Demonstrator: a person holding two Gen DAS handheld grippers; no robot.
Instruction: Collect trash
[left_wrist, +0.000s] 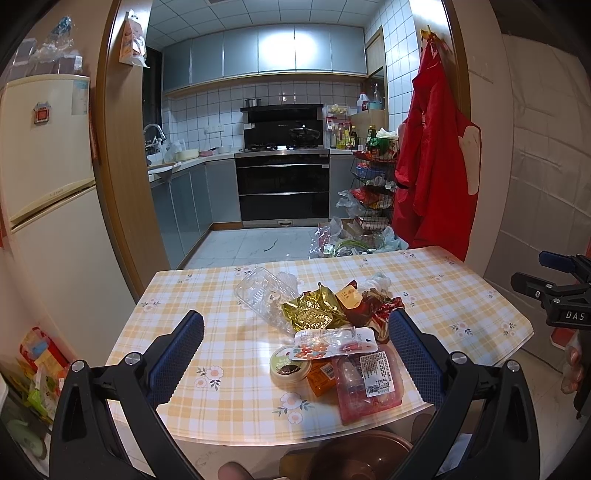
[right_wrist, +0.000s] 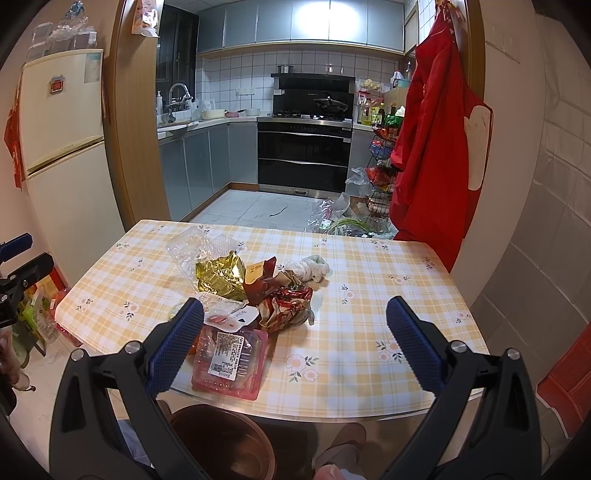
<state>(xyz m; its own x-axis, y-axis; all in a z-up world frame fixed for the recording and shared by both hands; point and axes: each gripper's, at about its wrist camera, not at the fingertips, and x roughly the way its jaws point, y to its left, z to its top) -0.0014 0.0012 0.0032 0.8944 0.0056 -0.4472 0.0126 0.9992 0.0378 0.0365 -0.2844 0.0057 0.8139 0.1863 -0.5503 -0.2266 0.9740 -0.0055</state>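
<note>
A heap of trash lies on the yellow plaid table (left_wrist: 207, 295) (right_wrist: 373, 273): a clear clamshell (left_wrist: 260, 291) (right_wrist: 186, 245), a gold foil wrapper (left_wrist: 312, 312) (right_wrist: 221, 277), a crumpled red wrapper (left_wrist: 373, 314) (right_wrist: 288, 308), a white wad (left_wrist: 378, 280) (right_wrist: 310, 267), a blister card (left_wrist: 328, 341), a round green-rimmed cup (left_wrist: 290, 365) and a pink labelled tray (left_wrist: 369, 384) (right_wrist: 231, 362) at the near edge. My left gripper (left_wrist: 295, 317) hovers open before the heap, holding nothing. My right gripper (right_wrist: 295, 306) is open too, its left finger over the tray's corner. A brown bin (left_wrist: 354, 458) (right_wrist: 221, 443) sits below the table's near edge.
A cream fridge (left_wrist: 48, 177) stands left and a red apron (left_wrist: 432, 147) (right_wrist: 436, 129) hangs on the door frame at the right. Bags and a wire rack (left_wrist: 373, 184) clutter the kitchen floor beyond. A red stool (right_wrist: 569, 376) is at the right of the table.
</note>
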